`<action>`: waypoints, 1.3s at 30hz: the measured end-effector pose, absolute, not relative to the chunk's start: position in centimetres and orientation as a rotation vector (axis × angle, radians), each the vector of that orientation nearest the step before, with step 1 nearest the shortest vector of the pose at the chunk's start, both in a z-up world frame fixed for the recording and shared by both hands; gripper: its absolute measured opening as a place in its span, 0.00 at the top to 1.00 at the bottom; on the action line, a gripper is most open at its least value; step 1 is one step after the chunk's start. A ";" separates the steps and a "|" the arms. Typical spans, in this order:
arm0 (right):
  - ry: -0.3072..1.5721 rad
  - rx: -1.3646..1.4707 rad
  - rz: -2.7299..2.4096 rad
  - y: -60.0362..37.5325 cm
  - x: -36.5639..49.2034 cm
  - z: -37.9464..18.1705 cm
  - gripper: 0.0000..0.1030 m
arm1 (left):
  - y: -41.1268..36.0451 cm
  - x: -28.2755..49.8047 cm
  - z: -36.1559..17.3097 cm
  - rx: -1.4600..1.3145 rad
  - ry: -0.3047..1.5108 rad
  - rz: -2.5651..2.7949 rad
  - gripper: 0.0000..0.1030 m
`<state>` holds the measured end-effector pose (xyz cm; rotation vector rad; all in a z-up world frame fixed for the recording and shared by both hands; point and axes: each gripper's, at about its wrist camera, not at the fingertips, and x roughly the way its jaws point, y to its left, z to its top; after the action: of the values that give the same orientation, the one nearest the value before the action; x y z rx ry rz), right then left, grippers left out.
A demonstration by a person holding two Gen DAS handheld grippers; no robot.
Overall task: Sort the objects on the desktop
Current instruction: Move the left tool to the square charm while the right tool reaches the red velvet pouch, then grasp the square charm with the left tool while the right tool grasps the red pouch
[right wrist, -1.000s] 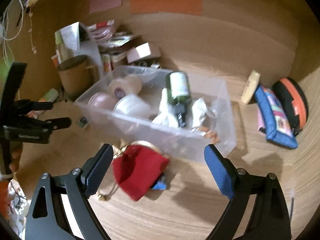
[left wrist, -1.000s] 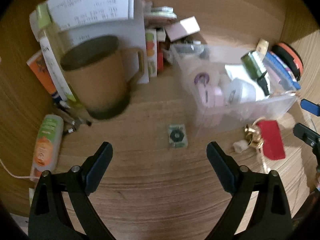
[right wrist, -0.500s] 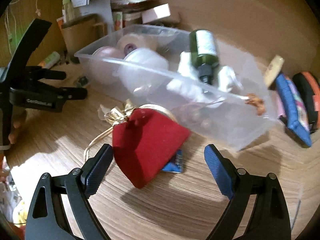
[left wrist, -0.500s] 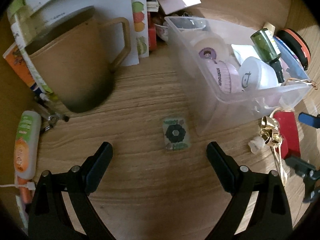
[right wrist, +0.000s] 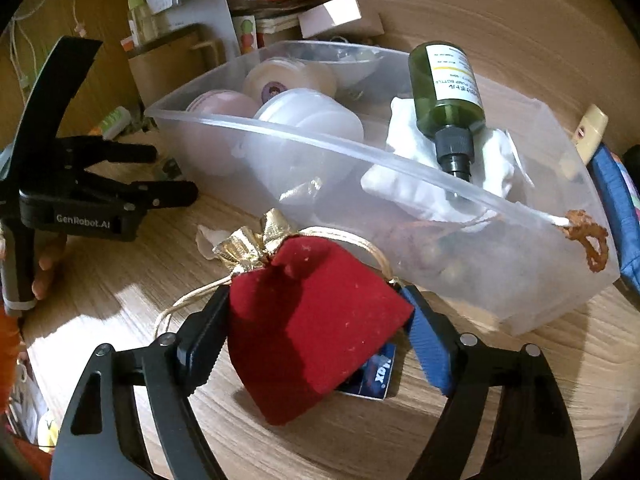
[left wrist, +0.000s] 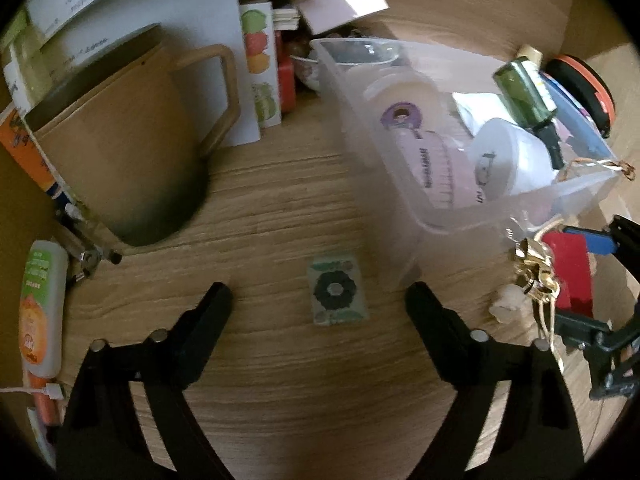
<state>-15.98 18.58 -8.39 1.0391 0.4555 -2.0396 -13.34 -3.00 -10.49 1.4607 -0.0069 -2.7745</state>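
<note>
A small green packet with a black hexagon (left wrist: 337,295) lies flat on the wooden desk between the fingers of my open left gripper (left wrist: 319,309), not touched. A red velvet pouch with a gold bow (right wrist: 310,322) lies on the desk in front of the clear plastic bin (right wrist: 400,160). My right gripper (right wrist: 316,322) is open with both fingers around the pouch, at or near its sides. The pouch also shows in the left wrist view (left wrist: 570,270). The bin holds white and pink jars, a green bottle (right wrist: 448,88) and white tissue.
A brown mug (left wrist: 120,148) stands at the left beside papers and boxes. A green-and-orange tube (left wrist: 40,304) lies at the far left. A blue card (right wrist: 372,376) lies under the pouch. A blue pouch (right wrist: 616,208) and an orange-rimmed case (left wrist: 584,92) lie to the right of the bin.
Both grippers have moved forward and down. The red pouch now sits between the right fingers, which have narrowed. The green packet is now between the left fingers.
</note>
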 end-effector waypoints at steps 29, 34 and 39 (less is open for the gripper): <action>0.336 0.959 -1.962 19.1 -15.4 -8.4 0.72 | -3.1 -12.7 -9.0 1.409 0.029 -2.810 0.56; 0.321 0.953 -1.957 19.2 -15.3 -8.4 0.77 | -2.7 -13.2 -8.9 1.399 0.002 -2.787 0.77; 0.304 0.941 -1.955 19.4 -15.1 -8.3 0.81 | -2.8 -13.4 -8.7 1.404 0.029 -2.779 0.77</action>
<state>-15.13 19.42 -8.26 0.9413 0.3036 -1.9549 -13.37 -2.81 -8.67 1.4036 0.0285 -2.7795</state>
